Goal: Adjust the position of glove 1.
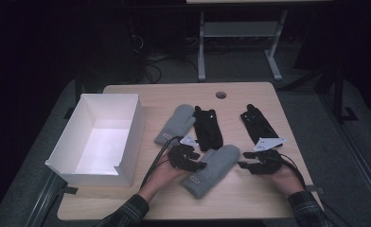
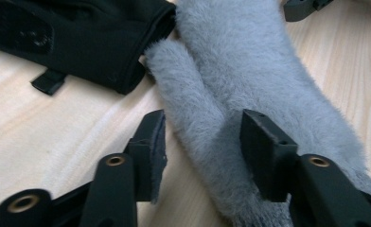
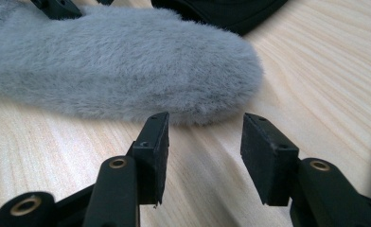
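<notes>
While box (image 1: 127, 137) empty: sorting of gloves barely begun, nothing stowed.

Listed on table (image 1: 250, 198): four items, all loose. Near grey mitten (image 1: 211, 169), at front centre, cuff toward the person, tip pointing away and right; thumb lying between the spread jaws of left gripper (image 1: 198, 165), not yet pinched. Right gripper (image 1: 244, 165), jaws likewise spread, holding nothing, poised just beside the mitten's rounded tip. Far grey mitten (image 1: 176, 124) near the box, touching a black glove (image 1: 208, 128) at centre; second black glove (image 1: 258, 124) apart at right. Judged outstanding: grip on the near mitten, carry to the box at left, then the remaining three, presumably as pairs.
</notes>
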Demonstrator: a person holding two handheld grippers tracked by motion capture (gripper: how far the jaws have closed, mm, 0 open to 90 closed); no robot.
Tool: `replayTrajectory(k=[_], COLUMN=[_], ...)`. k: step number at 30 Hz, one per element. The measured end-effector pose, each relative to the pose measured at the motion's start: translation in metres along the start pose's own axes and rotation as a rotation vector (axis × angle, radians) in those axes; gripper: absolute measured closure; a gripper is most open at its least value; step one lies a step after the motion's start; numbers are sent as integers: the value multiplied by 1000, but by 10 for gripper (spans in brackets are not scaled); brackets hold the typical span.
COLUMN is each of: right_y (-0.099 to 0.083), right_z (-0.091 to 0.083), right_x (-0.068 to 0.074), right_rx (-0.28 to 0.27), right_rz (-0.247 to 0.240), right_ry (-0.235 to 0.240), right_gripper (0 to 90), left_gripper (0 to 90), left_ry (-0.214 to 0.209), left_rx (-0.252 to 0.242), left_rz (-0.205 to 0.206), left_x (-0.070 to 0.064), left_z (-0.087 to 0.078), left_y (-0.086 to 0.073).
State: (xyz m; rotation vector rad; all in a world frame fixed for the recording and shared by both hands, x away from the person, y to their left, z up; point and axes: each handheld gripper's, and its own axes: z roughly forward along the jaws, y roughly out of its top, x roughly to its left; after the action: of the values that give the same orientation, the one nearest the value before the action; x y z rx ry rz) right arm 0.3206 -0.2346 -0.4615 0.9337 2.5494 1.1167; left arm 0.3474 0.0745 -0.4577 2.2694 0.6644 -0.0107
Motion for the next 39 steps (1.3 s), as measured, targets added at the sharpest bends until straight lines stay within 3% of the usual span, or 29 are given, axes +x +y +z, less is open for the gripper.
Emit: replayTrajectory(k=[2,4,5,7,10,14,18,21,22,24,25,26,31,36,39], right_y=[0,0,1,1,2,1,3,4,4,4,4,5,7,6,6], right_z=[0,1,1,1,1,0,-4,-5,-6,-5,-5,-5,-2,-1,-2], right_x=[1,1,1,1,0,0,-1,0,0,0,1,2,5,6,5], right_rx=[3,1,2,2,2,-2,-3,-3,1,4,6,10,14,22,23], right_rz=[-2,-4,-11,-11,-12,-14,-17,-20,-23,-26,-31,-33,-49,-60,-62], right_ry=[0,1,-1,-1,-2,-3,29,34,40,42,48,51,61,64,61], right_gripper=[526,525,526,526,528,566,858,900,900,900,900,900,900,900,900], left_gripper=[635,664,748,832,860,866,867,868,868,868,868,868,868,859,855], left_ry=[-36,-45,-48,-41,-33,-39,-27,-18,18,39,86,91,78,3,-17], left_rx=[15,25,30,30,31,13,-26,-43,-50,-49,-55,-62,-52,-37,-38], left_rz=[-17,-19,-17,-15,-12,-5,5,3,11,22,42,42,53,65,79], left_x=[0,0,-1,-1,-2,-2,0,3,4,5,7,8,3,-12,-18], left_z=[3,4,4,3,-2,-16,-45,-56,-67,-71,-80,-82,-77,-66,-63], left_y=[-1,-1,-1,0,1,6,10,11,11,12,13,13,12,11,12])
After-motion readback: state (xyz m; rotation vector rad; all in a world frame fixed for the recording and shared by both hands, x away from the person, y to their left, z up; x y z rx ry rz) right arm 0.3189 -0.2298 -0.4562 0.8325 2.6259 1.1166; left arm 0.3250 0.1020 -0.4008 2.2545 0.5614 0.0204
